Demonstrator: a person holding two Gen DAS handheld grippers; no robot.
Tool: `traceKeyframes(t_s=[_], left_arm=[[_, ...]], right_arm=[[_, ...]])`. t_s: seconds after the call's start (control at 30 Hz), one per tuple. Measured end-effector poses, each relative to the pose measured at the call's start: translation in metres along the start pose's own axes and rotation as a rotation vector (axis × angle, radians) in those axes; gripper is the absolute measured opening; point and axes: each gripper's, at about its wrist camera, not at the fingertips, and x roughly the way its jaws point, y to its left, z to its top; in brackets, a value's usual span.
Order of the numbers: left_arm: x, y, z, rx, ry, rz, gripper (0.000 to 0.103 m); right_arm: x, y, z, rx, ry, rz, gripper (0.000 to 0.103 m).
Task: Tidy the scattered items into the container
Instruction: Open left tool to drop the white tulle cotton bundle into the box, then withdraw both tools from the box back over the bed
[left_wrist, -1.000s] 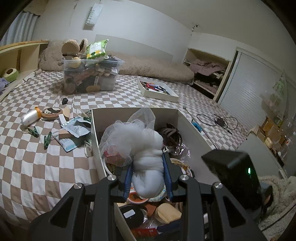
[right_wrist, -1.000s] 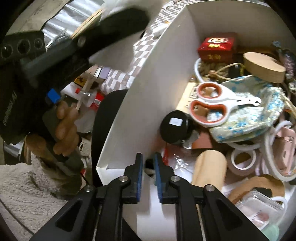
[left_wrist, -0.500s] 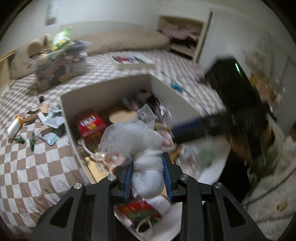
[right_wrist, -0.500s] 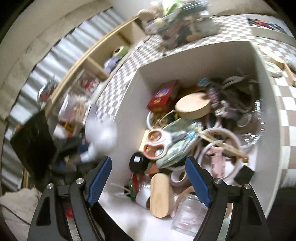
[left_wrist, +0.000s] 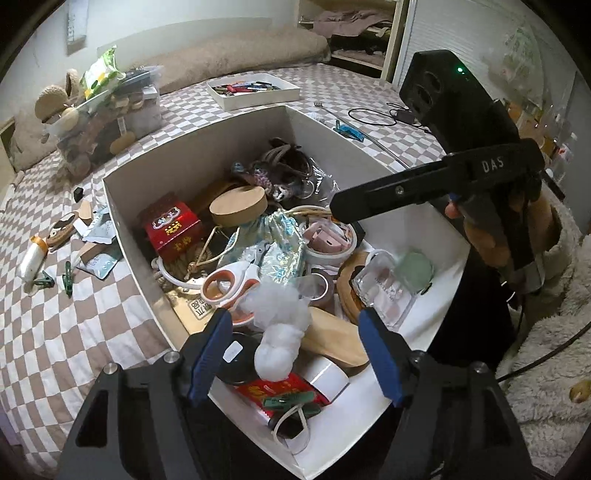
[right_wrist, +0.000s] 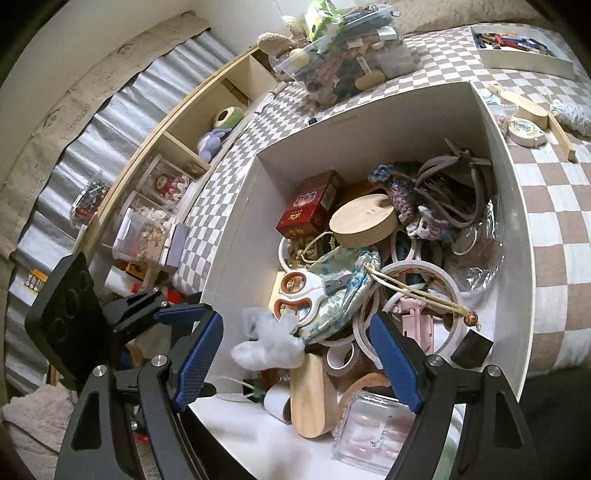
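Note:
A white mesh puff (left_wrist: 280, 332) lies loose on the clutter near the front of the white box (left_wrist: 199, 136), on a wooden piece and a black jar. My left gripper (left_wrist: 295, 350) hangs over it with its jaws opening; the puff sits between the blue pads (left_wrist: 210, 347) but they do not press it. In the right wrist view the puff (right_wrist: 269, 343) shows at the box's (right_wrist: 369, 103) near left side. My right gripper (right_wrist: 295, 350) is open over the box, holding nothing. The left gripper (right_wrist: 177, 317) shows at the left of that view.
The box holds a red tin (left_wrist: 173, 229), scissors (left_wrist: 229, 284), a round wooden lid (left_wrist: 238, 205), tape rolls and a floral pouch. Green pegs (left_wrist: 66, 280), a white bottle (left_wrist: 33, 254) and packets lie on the checkered bed left of it. A brush and tape measure (right_wrist: 524, 129) lie beyond the right wall.
The left jaws have spread and let go of the mesh puff, which now rests in the box. The right gripper opened wide and drew back above the box.

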Motion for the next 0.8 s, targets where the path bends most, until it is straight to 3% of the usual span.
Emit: traceKeyframes(t_s=[0.8], left_arm=[[-0.003,0.026,0.014,-0.132,-0.086,0.02,0.071]], right_arm=[[-0.014,0.005,0.008,-0.006,-0.061,0.021,0.082]])
